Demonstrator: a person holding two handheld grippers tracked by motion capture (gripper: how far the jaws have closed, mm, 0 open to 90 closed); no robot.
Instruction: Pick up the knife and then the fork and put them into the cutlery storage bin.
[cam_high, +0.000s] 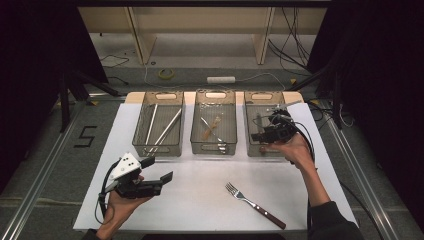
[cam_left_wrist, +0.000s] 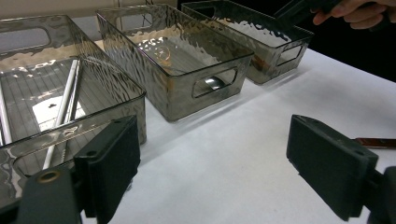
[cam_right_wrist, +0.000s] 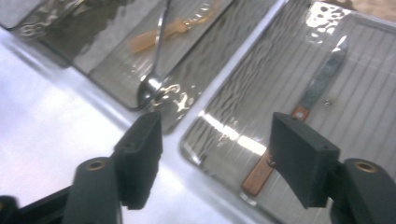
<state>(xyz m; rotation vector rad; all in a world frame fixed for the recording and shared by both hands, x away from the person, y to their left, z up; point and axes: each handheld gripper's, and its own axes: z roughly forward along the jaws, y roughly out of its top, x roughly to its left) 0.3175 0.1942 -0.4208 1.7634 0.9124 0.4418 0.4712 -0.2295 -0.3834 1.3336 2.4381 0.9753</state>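
Three clear bins stand in a row on the white table cover. My right gripper (cam_high: 264, 136) hovers over the near end of the right bin (cam_high: 248, 131), held by a hand. Its jaws (cam_right_wrist: 219, 154) are open with nothing between them; a knife (cam_right_wrist: 321, 83) with a brown handle lies flat on the bin floor below. My left gripper (cam_high: 159, 169) rests at the front left of the table, open and empty (cam_left_wrist: 210, 158), facing the bins. A fork (cam_high: 252, 203) with a dark brown handle lies on the cover at the front, right of the left gripper.
The left bin (cam_high: 158, 146) holds long metal rods (cam_left_wrist: 65, 100). The middle bin (cam_high: 214, 146) holds a metal spoon (cam_right_wrist: 154, 84) and an amber utensil (cam_right_wrist: 156, 35). Beyond the table lie the floor, cables and a power strip (cam_high: 221, 79).
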